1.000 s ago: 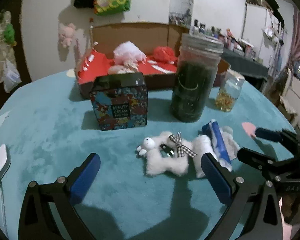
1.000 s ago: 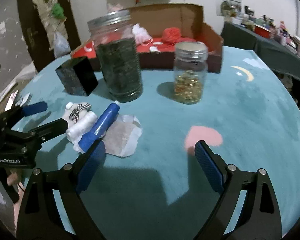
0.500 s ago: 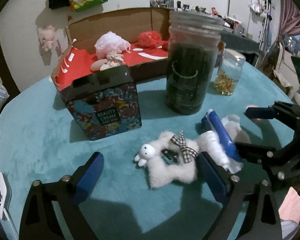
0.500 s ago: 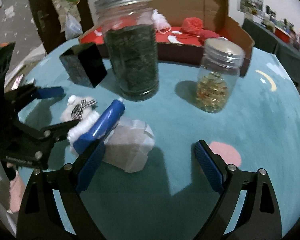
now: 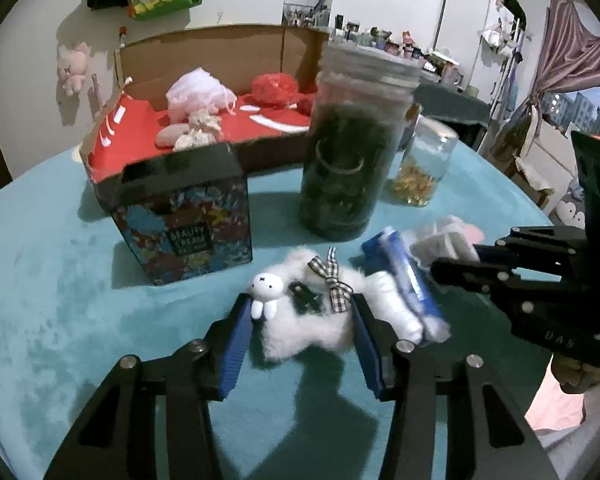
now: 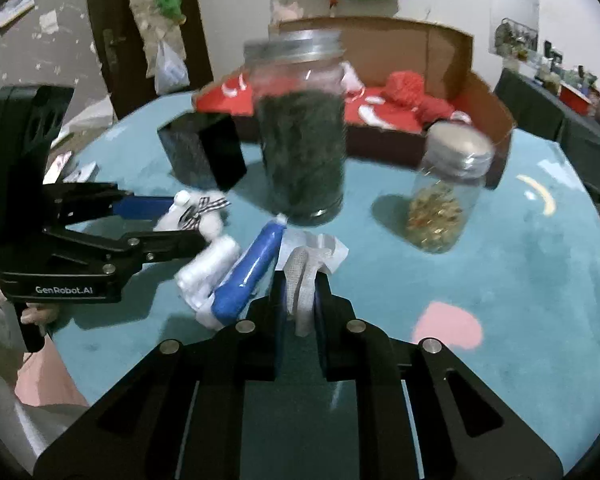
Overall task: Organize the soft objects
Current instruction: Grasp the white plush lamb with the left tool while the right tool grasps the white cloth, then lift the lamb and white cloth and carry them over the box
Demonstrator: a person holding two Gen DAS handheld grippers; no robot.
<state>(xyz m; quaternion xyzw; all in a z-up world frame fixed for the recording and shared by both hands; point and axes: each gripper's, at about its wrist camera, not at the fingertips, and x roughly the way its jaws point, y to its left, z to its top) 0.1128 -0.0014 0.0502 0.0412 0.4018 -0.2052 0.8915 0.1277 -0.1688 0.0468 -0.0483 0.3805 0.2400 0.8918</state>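
Far left, the patterned tin (image 5: 188, 224) stood on the teal table (image 5: 52, 288), and the left gripper (image 5: 300, 328) came in low and level over the cloth, blue pads either side of the white plush toy (image 5: 308, 320). Jaws narrowed around its fluffy body, pads right at the fur, though a firm squeeze could not be confirmed. The toy lay flat with its checked ribbon bow (image 5: 332, 280) up. Just beside it to the right lay the white roll bundle (image 5: 396, 308) and the blue tube (image 5: 408, 276), touching one another. Behind them stood the tall jar of dark green contents (image 5: 344, 168) and the small jar (image 5: 424, 172). On the right, the right gripper (image 6: 300, 300) reached in low from the near edge, jaws nearly together and pinching the white mesh cloth (image 6: 306, 276), its edge bunched up between the pads. Back of the table, the cardboard box (image 5: 220, 52) held pink and red soft items.
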